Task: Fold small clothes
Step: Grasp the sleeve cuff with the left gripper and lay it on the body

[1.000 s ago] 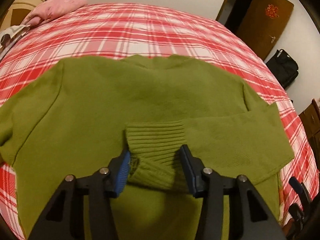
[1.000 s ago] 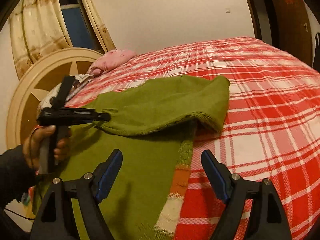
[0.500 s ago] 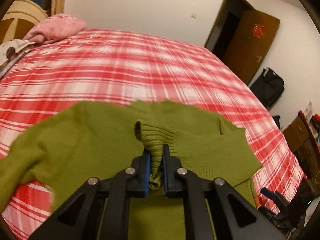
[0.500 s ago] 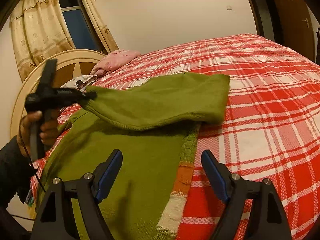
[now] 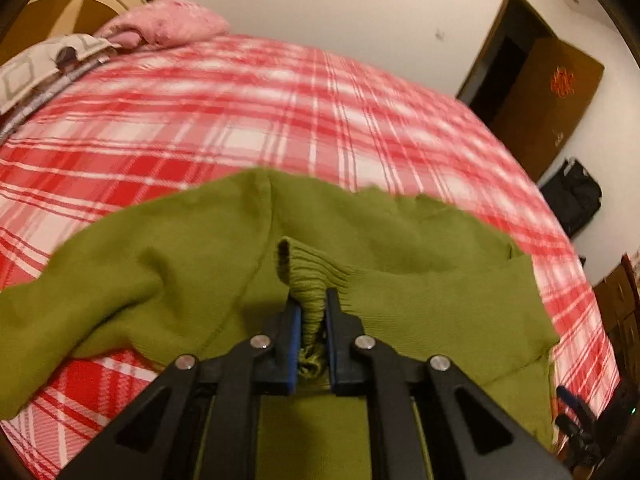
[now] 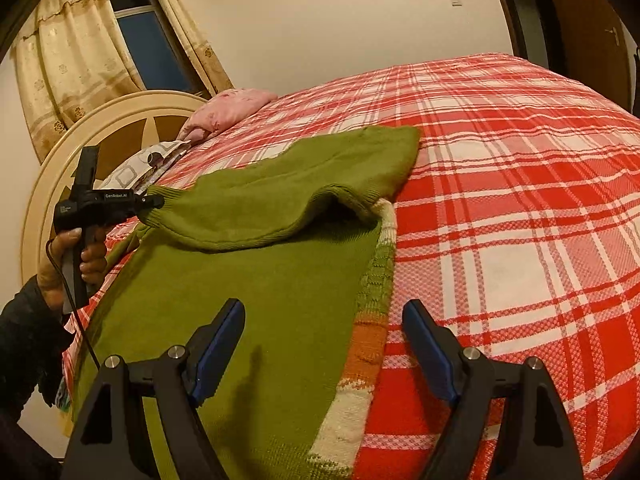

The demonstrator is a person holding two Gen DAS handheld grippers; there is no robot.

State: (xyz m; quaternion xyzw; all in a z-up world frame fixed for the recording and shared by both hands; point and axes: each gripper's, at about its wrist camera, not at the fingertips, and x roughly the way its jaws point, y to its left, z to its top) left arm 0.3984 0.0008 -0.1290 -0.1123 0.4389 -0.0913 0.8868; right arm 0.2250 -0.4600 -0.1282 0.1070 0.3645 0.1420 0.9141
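Note:
A small olive-green sweater [image 6: 256, 280] lies on the red plaid bed [image 6: 520, 200]. Its hem [image 6: 372, 320] has green, orange and cream bands. My left gripper [image 5: 311, 312] is shut on the ribbed sleeve cuff [image 5: 308, 276] and holds the sleeve [image 6: 280, 204] lifted, stretched across the sweater body. It also shows in the right wrist view [image 6: 150, 201], at the left. My right gripper [image 6: 322, 336] is open and empty, low over the hem. The other sleeve [image 5: 52, 320] lies crumpled at the left.
A pink pillow [image 6: 228, 110] and a patterned pillow [image 6: 136, 172] lie by the round cream headboard [image 6: 100, 132]. A curtained window [image 6: 132, 32] is behind it. A brown door [image 5: 540, 92], a black bag [image 5: 572, 196] and a dresser [image 5: 624, 300] stand to the right of the bed.
My left gripper closed on the cuff, then lifted and pulled it leftward, drawing the sleeve across the sweater. My right gripper stayed open and nearly still.

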